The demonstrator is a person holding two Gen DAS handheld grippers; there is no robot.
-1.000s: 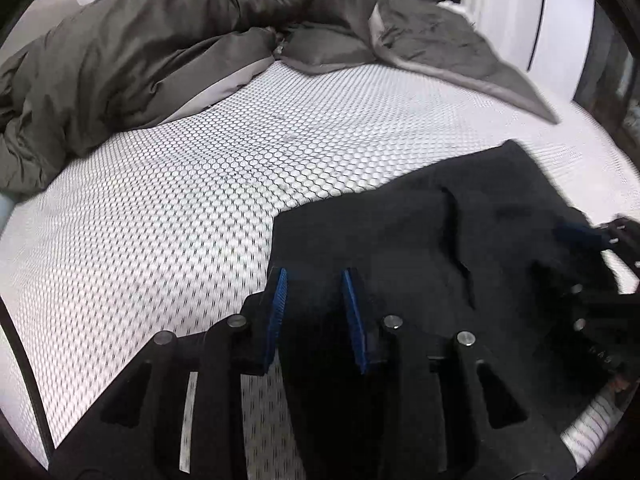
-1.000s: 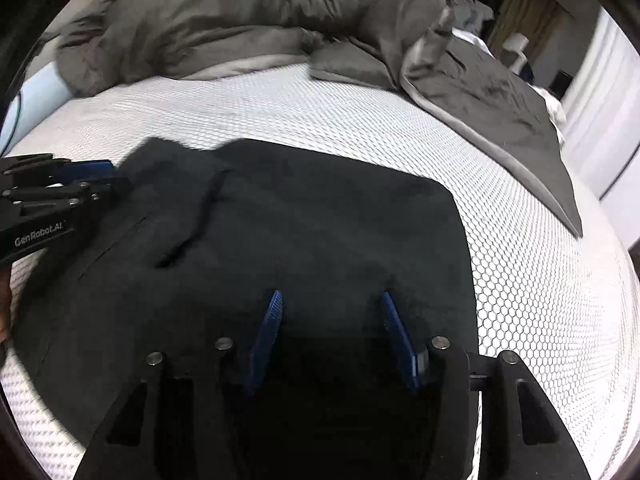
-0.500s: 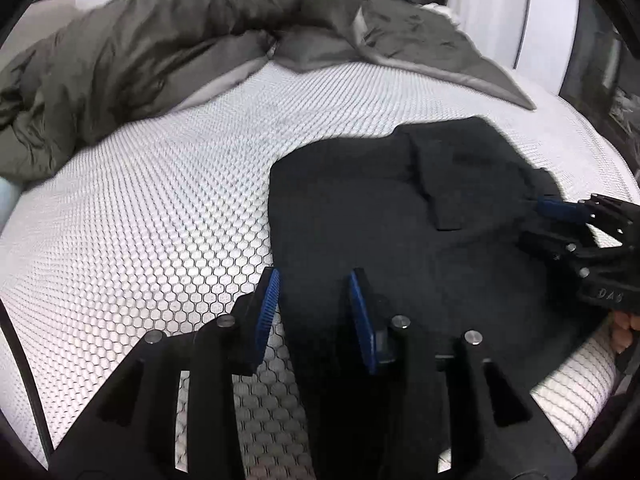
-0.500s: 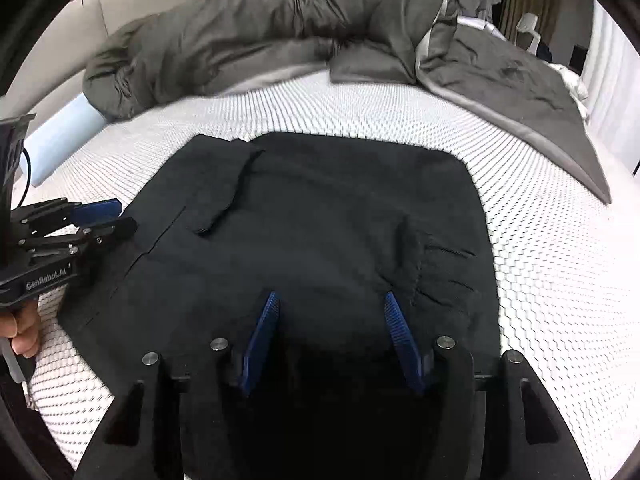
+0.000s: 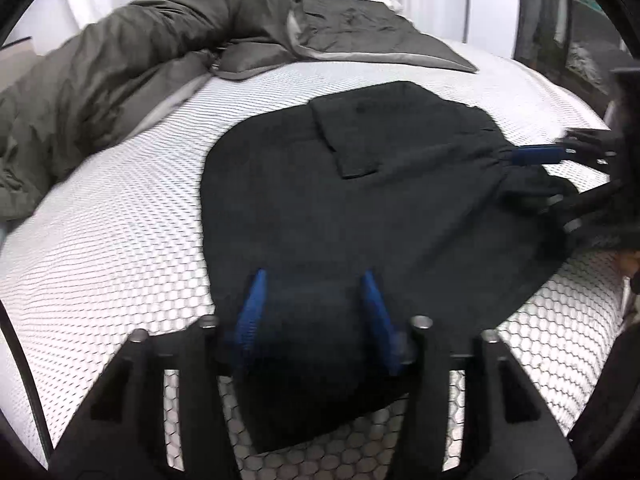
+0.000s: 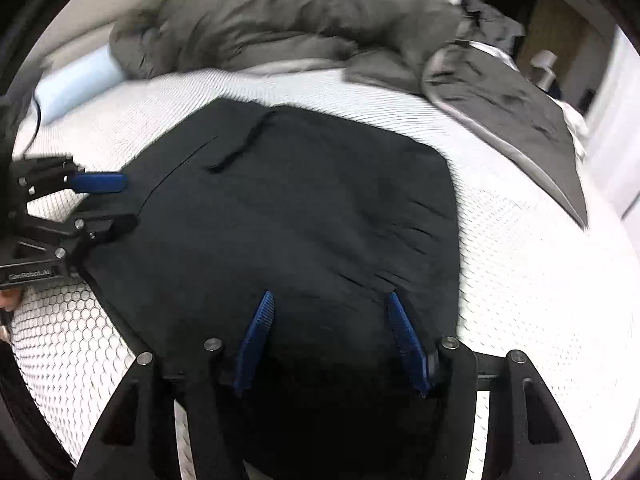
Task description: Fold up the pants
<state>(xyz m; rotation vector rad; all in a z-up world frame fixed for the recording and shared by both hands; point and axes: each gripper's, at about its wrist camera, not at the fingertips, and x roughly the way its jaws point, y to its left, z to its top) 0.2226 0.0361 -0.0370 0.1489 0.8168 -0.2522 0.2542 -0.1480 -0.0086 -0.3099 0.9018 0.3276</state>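
Left tongs and right tongs both released, jaws just widened, blue pads spread above the folded black fabric pants, not pinching. Left tongs' side reads "GenRobot.AI". Pants lie flat near the bed's front edge on the white honeycomb-mesh mattress; bare mattress on both sides, rumpled grey duvet behind.

Bed: your white honeycomb-textured mattress fills the frame.
Duvet: grey, bunched along the top.
Pillow: pale blue, upper left.
Curtains: white, upper right.
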